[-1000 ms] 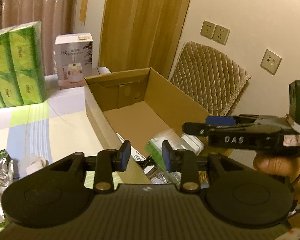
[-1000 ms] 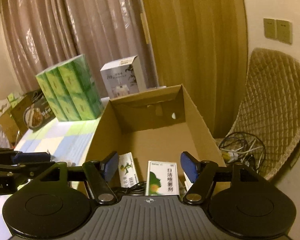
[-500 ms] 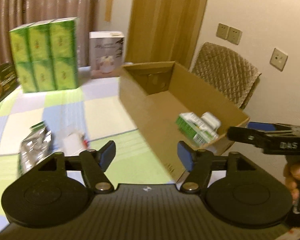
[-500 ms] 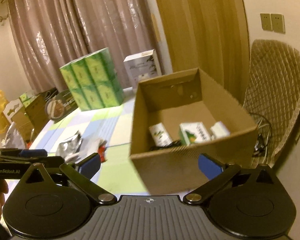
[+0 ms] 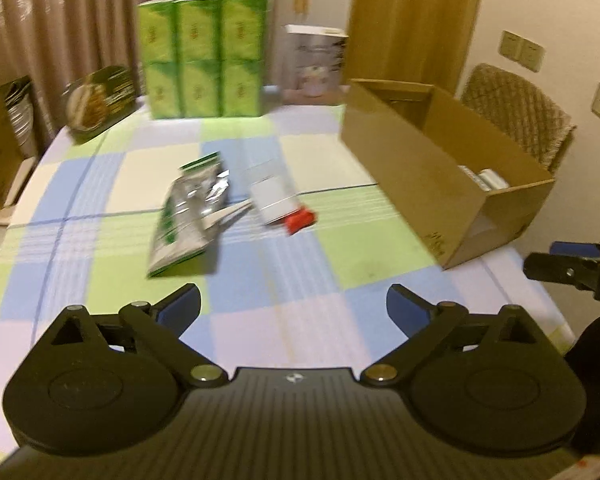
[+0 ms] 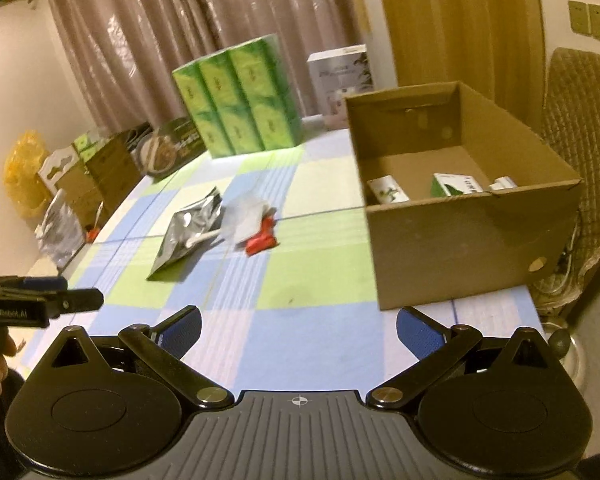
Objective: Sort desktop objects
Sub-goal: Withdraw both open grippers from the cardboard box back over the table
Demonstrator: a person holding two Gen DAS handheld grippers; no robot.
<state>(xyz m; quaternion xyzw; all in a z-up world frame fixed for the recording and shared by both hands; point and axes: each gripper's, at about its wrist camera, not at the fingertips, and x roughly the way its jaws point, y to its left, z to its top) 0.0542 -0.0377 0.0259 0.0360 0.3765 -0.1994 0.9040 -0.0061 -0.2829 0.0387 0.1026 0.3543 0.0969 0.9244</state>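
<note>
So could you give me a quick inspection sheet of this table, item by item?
Surface: checked tablecloth in green, blue and white.
Job's things: silver foil pouch, white packet and red item lie loose mid-table; cardboard box holds a few small boxes.
Clutter: green tissue packs, white carton, brown boxes at the far left.
Grippers: left tool with its jaws opening, nothing between them; right tool wide open, empty.
Cables: nothing seen clearly.
Surroundings: curtains, wooden door, wall sockets, quilted chair.
</note>
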